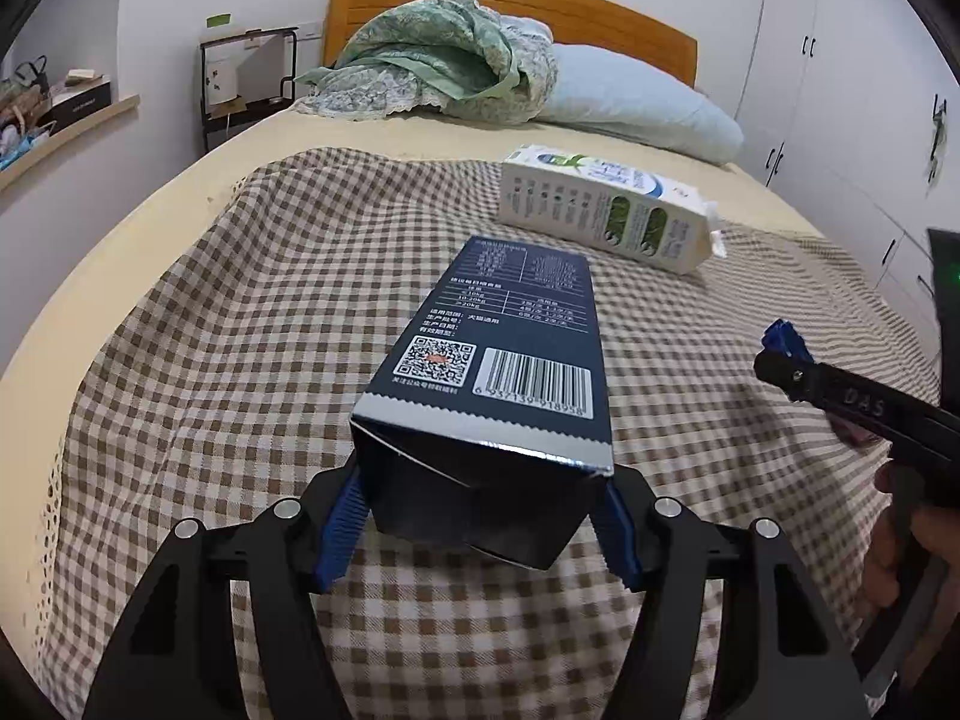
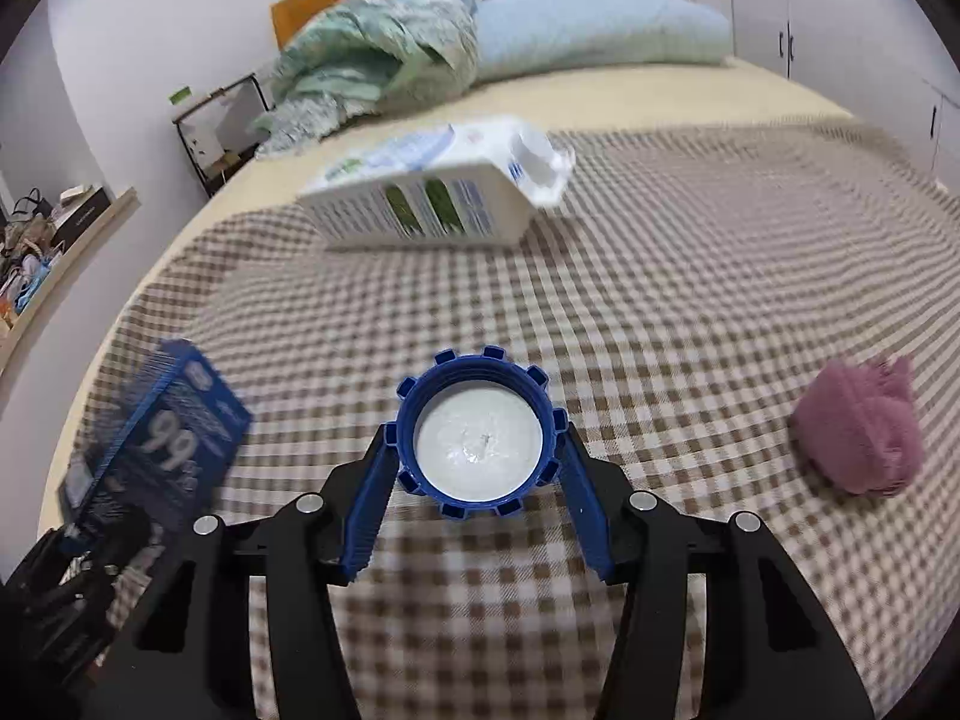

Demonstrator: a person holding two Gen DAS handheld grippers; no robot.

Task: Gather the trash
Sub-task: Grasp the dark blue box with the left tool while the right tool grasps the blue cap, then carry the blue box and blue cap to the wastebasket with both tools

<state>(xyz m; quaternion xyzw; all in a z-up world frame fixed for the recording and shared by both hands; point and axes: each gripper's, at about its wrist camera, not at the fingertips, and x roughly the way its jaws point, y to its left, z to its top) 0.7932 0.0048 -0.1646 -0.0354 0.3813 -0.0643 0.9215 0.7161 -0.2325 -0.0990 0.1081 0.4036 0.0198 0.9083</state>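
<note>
We keep the left tool (image 1: 480, 531) clamped on the dark box (image 1: 504, 372), the right tool (image 2: 477, 480) squeezing the blue cap (image 2: 477, 432) level.

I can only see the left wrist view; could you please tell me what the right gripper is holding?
Observer: The right gripper is closed on a blue cap, white inside, with its open side facing the camera.
Operator: Thank you. Is anything else lying near it?
Observer: A crumpled pink cloth lies on the checked blanket, to the cap's right and apart from it.
</note>
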